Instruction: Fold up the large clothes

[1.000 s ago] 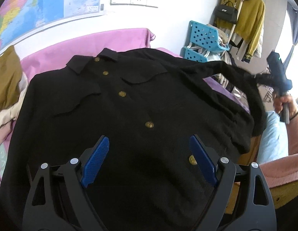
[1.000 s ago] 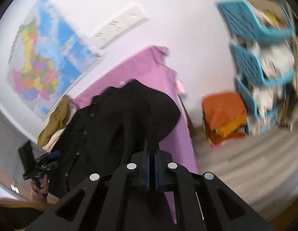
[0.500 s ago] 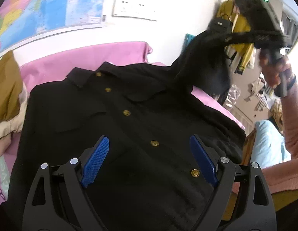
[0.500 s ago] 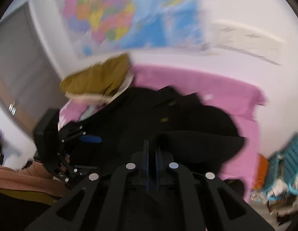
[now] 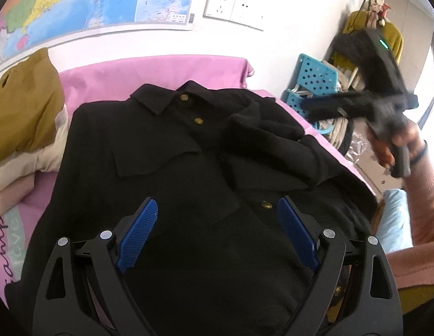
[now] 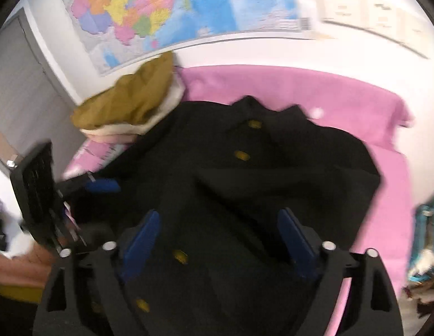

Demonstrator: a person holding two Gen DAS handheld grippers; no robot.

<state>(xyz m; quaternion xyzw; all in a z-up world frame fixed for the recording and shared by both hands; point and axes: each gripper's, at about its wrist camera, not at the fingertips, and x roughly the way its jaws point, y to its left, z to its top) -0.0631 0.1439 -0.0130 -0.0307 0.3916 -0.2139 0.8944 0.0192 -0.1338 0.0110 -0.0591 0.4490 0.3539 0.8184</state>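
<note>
My left gripper (image 5: 217, 224) hangs wide open over the black shirt (image 5: 166, 184). Its sleeve (image 5: 261, 145) lies folded across the chest.

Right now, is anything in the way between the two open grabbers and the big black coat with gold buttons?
Nothing visible is. The left gripper and right gripper, its jaws opening, both hang over the black buttoned coat on the pink sheet, with nothing between their jaws.

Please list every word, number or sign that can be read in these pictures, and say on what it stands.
"ave": printed on the pink bedsheet, cut off at the edge.
"amp": cursive letters beside it, also cut off.
Wall map: its print and barcode label are too small to read.
No other text is visible.
</note>
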